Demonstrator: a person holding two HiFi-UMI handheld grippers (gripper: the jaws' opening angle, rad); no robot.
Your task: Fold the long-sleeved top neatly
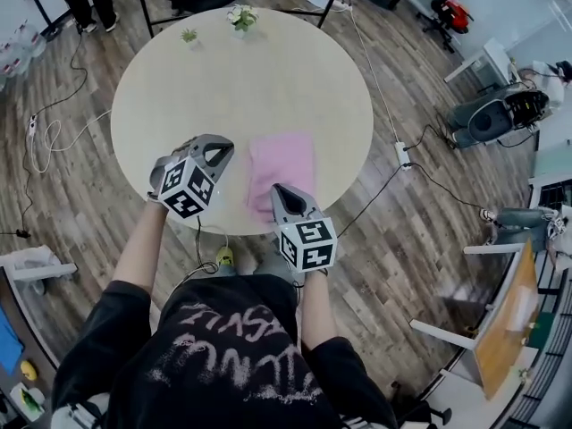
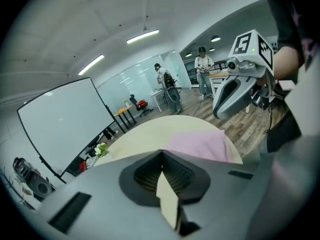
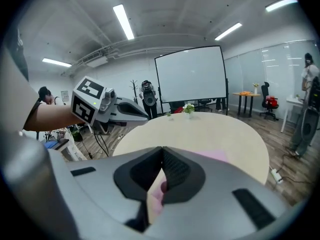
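Pink top (image 1: 281,172) lies as a compact folded rectangle near the person's edge of the table (image 1: 241,70) — folding looks essentially done. Left gripper (image 1: 223,148) beside it and right gripper (image 1: 278,192) over its near edge, both jaws together, empty — at most a final tidy left

left gripper (image 1: 223,147): grey plastic with a black-and-white marker cube at its back; jaws pressed together; points forward and somewhat down.
right gripper (image 1: 276,189): same grey build and marker cube; jaws together; tilted down likewise, near the left one.
left forearm (image 1: 141,244): bare, stretched forward.
right forearm (image 1: 315,307): bare, stretched forward.
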